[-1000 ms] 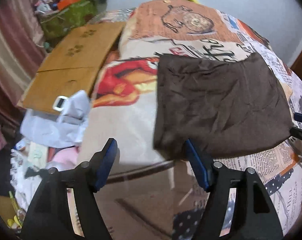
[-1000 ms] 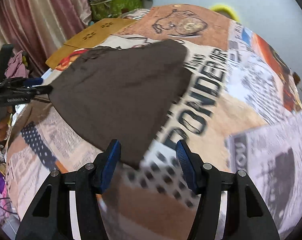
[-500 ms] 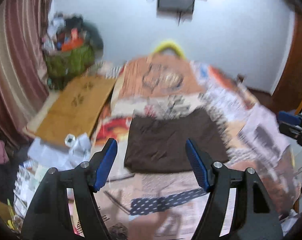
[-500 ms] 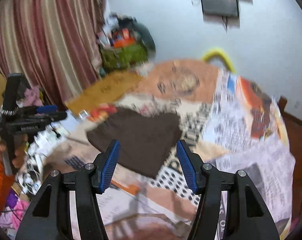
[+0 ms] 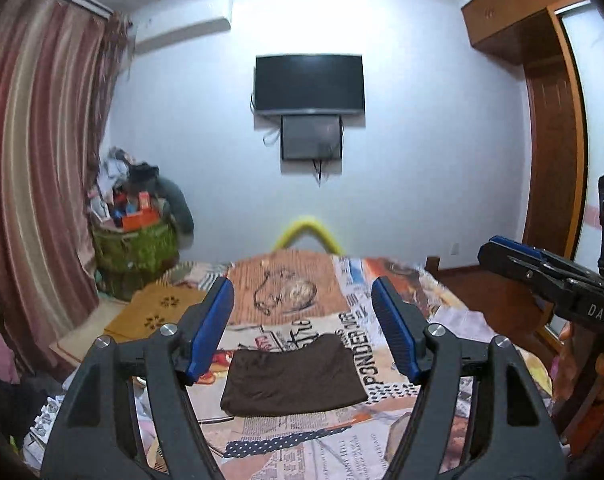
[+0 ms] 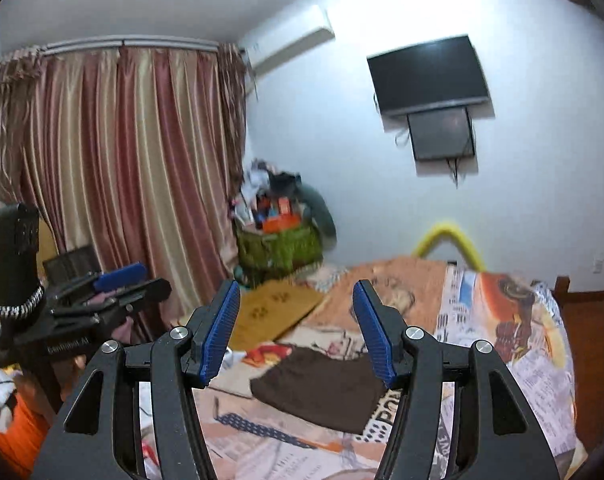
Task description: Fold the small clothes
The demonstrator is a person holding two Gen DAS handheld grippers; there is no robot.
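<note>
You have one folded dark brown cloth garment (image 5: 294, 376) lying low-centre on the newspaper-print bedspread (image 5: 382, 440). Both your left gripper (image 5: 302, 332) and right gripper (image 6: 296, 332) stand apart, empty, above it. One overfilled green basket (image 5: 134, 252) sits at left.

brown cloth (image 5: 294, 376) | newsprint-patterned bedsheet (image 5: 354, 444) | pink-and-cream striped curtain (image 6: 114, 160) | blue-padded hand-held gripper (image 5: 302, 328)

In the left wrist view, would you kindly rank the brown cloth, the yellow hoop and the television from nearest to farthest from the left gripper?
1. Brown cloth, on the bedspread just ahead of the left gripper.
2. Yellow hoop, behind the bed's far end.
3. Television, on the far wall.
</note>
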